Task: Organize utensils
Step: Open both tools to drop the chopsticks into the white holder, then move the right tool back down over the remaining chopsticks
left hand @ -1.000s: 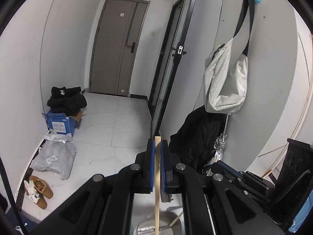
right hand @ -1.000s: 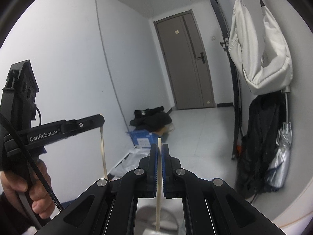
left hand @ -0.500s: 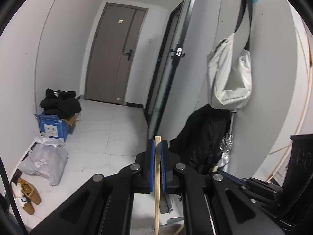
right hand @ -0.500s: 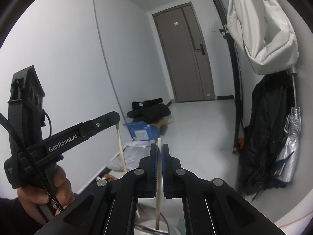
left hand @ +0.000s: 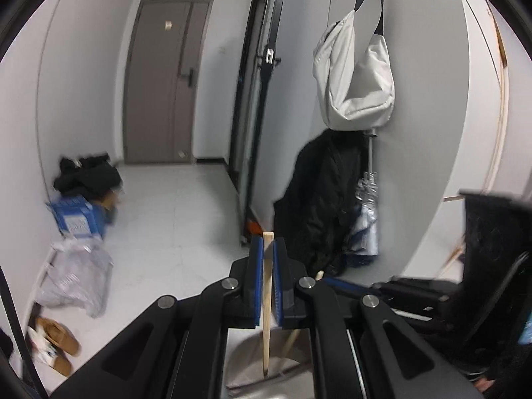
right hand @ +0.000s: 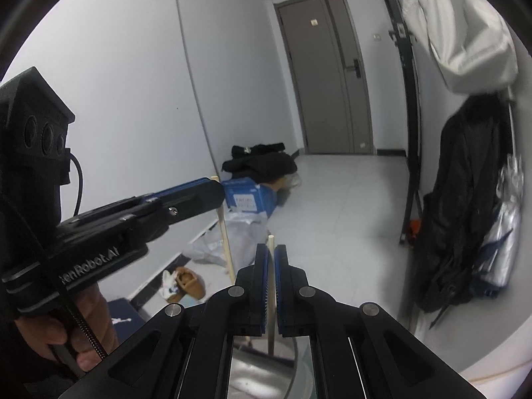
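Left hand-held gripper [left hand: 268, 249]: we have the blue pads closed onto a wooden chopstick [left hand: 267, 302], no gap visible on either side. Stick stands near upright between the fingers, blunt end poking just above the tips, tapered end hanging down over a metal container [left hand: 252, 359] at the bottom of the left wrist view. We can't tell whether the tip touches the metal. A second wooden stick [left hand: 292, 335] leans just right of it, its lower end over the same container.

From the right wrist view the left hand-held gripper [right hand: 212, 191] comes in from the left edge, our left hand [right hand: 66, 329] wrapped on its handle, the chopstick [right hand: 223, 229] hanging below the fingers.

Right hand-held gripper [right hand: 271, 259]: clamped on a pale chopstick [right hand: 271, 296], pads tight against it. Stick is vertical, top end just above the fingertips, lower part running down toward a shiny metal container [right hand: 266, 372] under the gripper. Contact with the container is hidden from us.

Both grippers sit close together, side by side, each with one stick, both above the metal container.

Background, left to right in the right wrist view: blue box [right hand: 249, 198] with black clothes on top, brown shoe [right hand: 189, 282] on the floor, grey door [right hand: 326, 76], black jacket [right hand: 465, 206] hanging under a white bag [right hand: 465, 30].
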### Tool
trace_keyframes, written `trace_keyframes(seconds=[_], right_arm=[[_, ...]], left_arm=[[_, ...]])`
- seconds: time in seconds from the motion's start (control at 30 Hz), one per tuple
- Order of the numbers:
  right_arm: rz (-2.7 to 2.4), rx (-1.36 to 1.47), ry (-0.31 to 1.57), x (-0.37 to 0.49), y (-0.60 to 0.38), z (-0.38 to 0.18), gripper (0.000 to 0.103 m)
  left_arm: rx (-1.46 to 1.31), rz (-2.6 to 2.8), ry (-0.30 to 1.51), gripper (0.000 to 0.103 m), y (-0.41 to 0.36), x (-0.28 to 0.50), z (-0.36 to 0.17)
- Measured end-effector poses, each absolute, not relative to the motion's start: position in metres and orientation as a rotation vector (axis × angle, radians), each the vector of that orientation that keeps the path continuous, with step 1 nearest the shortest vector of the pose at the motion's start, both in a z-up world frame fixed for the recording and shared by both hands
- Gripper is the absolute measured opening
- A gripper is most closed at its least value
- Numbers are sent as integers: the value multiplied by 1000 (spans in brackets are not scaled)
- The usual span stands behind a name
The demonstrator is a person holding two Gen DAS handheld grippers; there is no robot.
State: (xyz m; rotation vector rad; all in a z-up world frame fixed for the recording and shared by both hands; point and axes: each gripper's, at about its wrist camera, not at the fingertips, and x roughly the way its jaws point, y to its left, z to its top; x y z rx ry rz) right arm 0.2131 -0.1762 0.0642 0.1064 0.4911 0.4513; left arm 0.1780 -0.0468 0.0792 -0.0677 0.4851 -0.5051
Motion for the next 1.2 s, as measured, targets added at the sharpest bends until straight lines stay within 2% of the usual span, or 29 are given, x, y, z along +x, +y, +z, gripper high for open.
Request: trace_keyframes(seconds=[0.07,0.13,0.17,0.2,0.23,0.27,0.43,0.5,0.57,0.73,0.9,1.2], right_arm=[[443,135,520,213,-181,56,7],[423,169,551,210,-189,48,8],[423,190,565,208,-193,46,12],[428,206,572,205,-197,45,18],[419,215,571,200,-200,45,23],[403,217,566,195,-204,46,34],[372,240,529,162,-220,60,43],[371,240,519,151,-222,67,46],[361,230,503,136,-222,72,52],[354,222,467,102,-217,86,66],[353,212,451,67,-205,88,81],[361,172,449,22,-186,69,91]], left_arm=[[-84,-500,527,3,-46,181,81],[-97,-503,544,9,-45,180,85],[-100,-488,548,18,-43,178,86],[-105,-465,552,33,-41,176,89],[-120,-445,553,41,-36,173,91],[-147,-430,547,50,-30,169,95],[-177,-332,539,63,-16,143,105],[-173,-282,534,74,-13,132,108],[-169,-218,524,78,-9,117,111],[-184,-114,522,82,-3,81,112],[-230,-5,471,96,3,46,103],[-201,9,486,102,2,6,76]])
